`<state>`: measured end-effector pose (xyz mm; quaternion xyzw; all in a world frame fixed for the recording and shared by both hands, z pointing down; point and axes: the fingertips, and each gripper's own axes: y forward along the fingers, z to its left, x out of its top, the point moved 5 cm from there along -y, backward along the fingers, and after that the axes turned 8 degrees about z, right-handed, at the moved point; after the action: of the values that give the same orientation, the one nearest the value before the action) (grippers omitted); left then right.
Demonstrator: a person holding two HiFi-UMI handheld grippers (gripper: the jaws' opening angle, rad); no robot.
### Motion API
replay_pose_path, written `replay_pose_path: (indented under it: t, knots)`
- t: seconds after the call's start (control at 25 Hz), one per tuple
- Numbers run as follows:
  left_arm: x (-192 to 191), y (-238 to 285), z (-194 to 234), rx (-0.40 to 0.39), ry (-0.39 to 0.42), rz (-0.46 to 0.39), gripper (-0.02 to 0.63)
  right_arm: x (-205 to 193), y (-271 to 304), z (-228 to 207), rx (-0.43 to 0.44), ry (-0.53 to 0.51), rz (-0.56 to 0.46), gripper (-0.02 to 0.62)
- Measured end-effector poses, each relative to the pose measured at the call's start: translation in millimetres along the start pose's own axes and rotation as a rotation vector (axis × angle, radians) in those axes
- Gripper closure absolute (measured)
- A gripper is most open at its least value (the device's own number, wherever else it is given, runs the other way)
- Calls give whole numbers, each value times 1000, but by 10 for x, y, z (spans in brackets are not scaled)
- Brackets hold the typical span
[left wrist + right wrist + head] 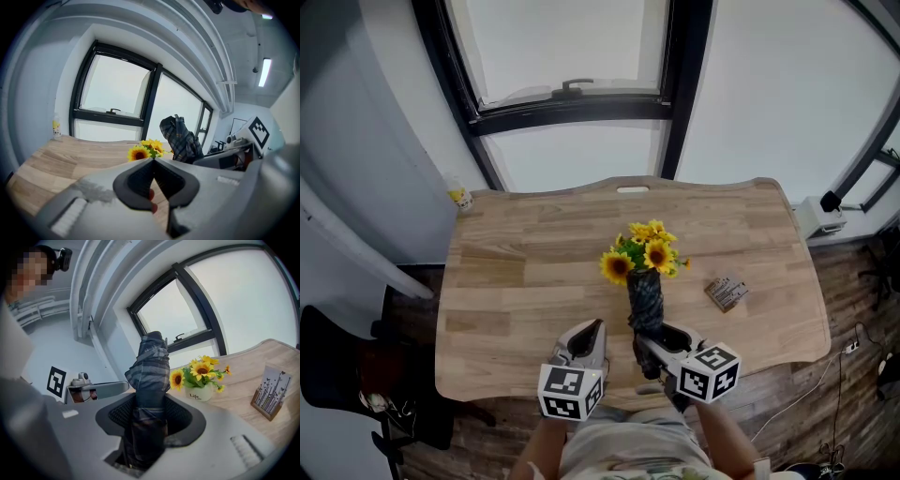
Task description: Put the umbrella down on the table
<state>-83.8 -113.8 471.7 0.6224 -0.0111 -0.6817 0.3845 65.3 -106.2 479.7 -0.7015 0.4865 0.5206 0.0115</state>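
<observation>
The right gripper (150, 414) pinched the lower part of a folded plaid umbrella (151, 363), its jaws spread about it and pressing its sides. The umbrella stood nearly upright, tilted a little, over the near part of the table (516, 272). Whether its lower end touched the wood could not be told, as the gripper covered it. The left gripper (153, 162) had its jaws pressed together with nothing between them; it hung just left of the right one, at the table's near edge.

The table was pale wood with a wavy outline. Sunflowers (642, 253) in a white pot (202, 393) stood at its middle, just beyond the umbrella. A small card stand (727, 292) sat to their right and a bottle (460, 195) at the far left corner. Behind rose a black-framed window (567, 47) and pale walls; the floor (825, 375) was dark planks.

A dark shape (337, 375) at the left was cut off and unclear. Small red spots (151, 194) behind the left jaws could not be made out.
</observation>
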Motion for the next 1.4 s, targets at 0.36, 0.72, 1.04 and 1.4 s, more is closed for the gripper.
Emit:
replay_pose_path:
  t: [0.36, 0.72, 1.04, 1.4]
  knots:
    - [-37, 48, -2, 1, -4, 14, 606, -48, 44, -65, -4, 3, 37, 410]
    - [-80, 67, -5, 10, -9, 24, 606, -99, 84, -116, -1, -4, 74, 410]
    - [-98, 75, -10, 15, -13, 31, 607, -153, 152, -163, -6, -22, 116, 410]
    - [-158, 64, 42, 25, -21, 45, 607, -253, 268, -215, -8, -35, 170, 410]
